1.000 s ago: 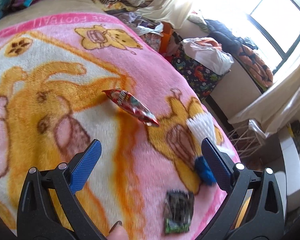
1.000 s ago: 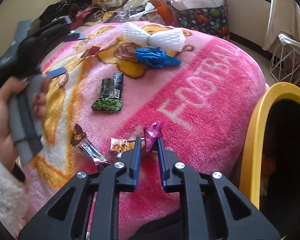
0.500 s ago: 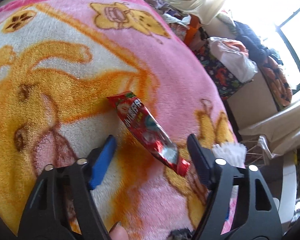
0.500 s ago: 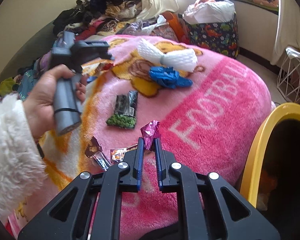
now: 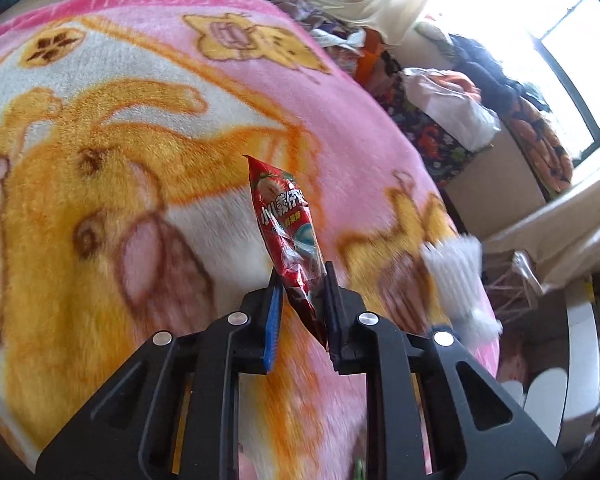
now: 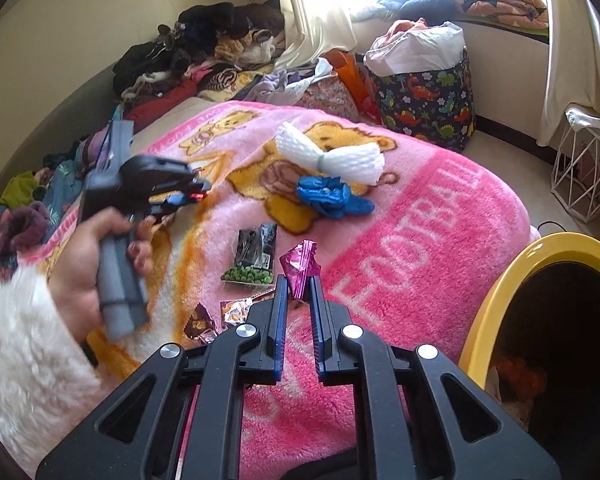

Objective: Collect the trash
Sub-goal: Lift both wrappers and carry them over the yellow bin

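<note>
Left hand-held gripper (image 5: 300, 280) closing on a red snack wrapper (image 5: 286, 226), lifted over the pink blanket (image 5: 100, 128). Right hand-held gripper (image 6: 299, 285) clamped on a magenta wrapper (image 6: 300, 266), beside the yellow bin (image 6: 496, 292).

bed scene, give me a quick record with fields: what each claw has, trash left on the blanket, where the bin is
left claw: closing on red snack wrapper
right claw: shut on magenta wrapper
trash on blanket: green pea packet, blue glove, white foam net, two small wrappers near the right claw
bin: yellow-rimmed bin at the blanket's right edge
</note>
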